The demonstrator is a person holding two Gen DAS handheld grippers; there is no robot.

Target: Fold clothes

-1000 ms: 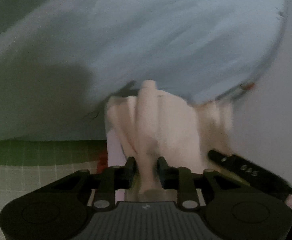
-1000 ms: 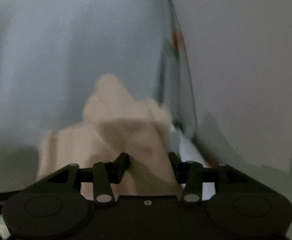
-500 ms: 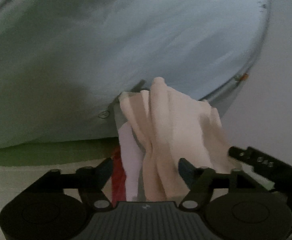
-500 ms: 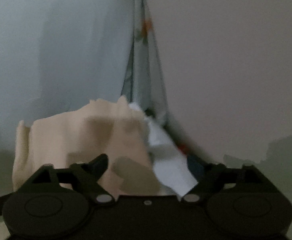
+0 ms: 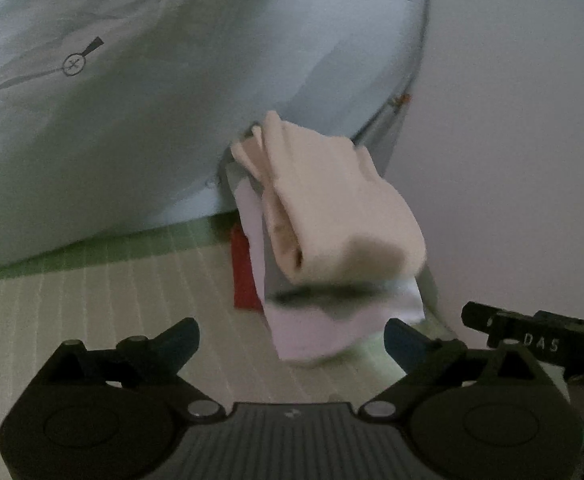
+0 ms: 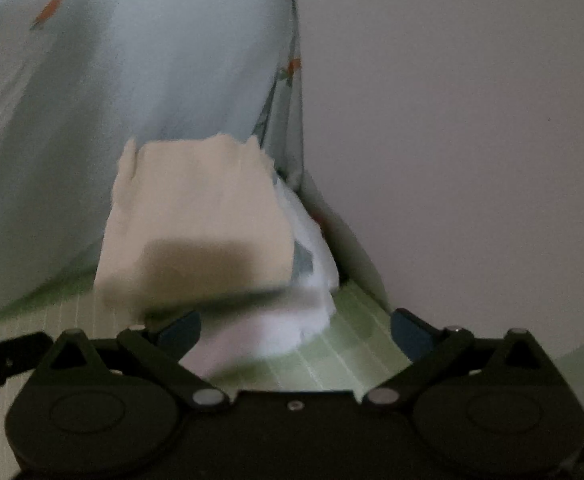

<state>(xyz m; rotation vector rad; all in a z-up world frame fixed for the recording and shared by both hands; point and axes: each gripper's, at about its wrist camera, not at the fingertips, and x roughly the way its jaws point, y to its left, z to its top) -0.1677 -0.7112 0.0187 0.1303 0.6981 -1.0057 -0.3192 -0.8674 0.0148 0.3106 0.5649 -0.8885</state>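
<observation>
A folded cream garment (image 5: 332, 208) lies on top of a stack of folded clothes, over a white piece (image 5: 332, 328) and a red piece (image 5: 243, 272). It also shows in the right wrist view (image 6: 195, 224), over the white piece (image 6: 292, 320). My left gripper (image 5: 292, 340) is open and empty, just in front of the stack. My right gripper (image 6: 296, 332) is open and empty, close to the stack's near edge. The stack rests on a green gridded mat (image 5: 111, 320).
A pale blue sheet or pillow (image 5: 171, 80) rises behind the stack, with small printed motifs (image 6: 49, 10). A plain wall (image 6: 452, 120) stands to the right. The right gripper's body (image 5: 532, 340) shows at the left view's right edge.
Both grippers opened and let go of the cream garment, then drew back from it. The garment now rests folded on the stack.
</observation>
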